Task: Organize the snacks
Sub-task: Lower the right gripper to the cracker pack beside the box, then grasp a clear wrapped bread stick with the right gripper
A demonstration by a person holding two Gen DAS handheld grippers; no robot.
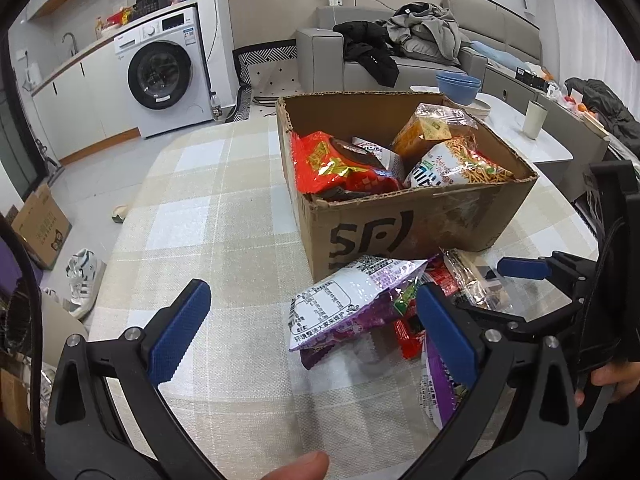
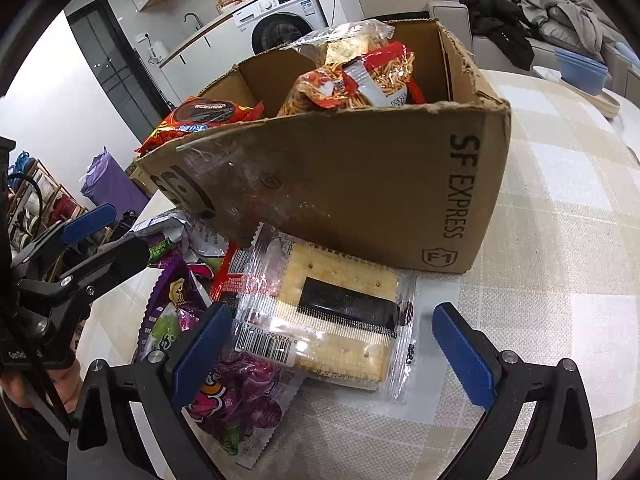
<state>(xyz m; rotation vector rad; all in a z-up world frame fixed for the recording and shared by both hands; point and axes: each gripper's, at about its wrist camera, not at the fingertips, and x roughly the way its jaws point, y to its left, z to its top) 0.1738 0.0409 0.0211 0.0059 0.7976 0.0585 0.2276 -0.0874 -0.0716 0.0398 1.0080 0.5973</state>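
Hovering spread wide, the left gripper [image 1: 308,328] faces a purple packet [image 1: 352,308]; rightward, the right gripper [image 2: 332,344], also spread, straddles the cracker pack [image 2: 340,312] beside the box [image 2: 360,184]. Next, probably: clamp, lift, drop inside.

Snack packets [image 1: 360,168] in cardboard box [image 1: 420,224] on table [image 1: 208,216], cracker pack [image 2: 340,320] before box

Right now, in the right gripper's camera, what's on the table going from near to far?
Purple snack bag → clear cracker pack → cardboard box full of snacks.
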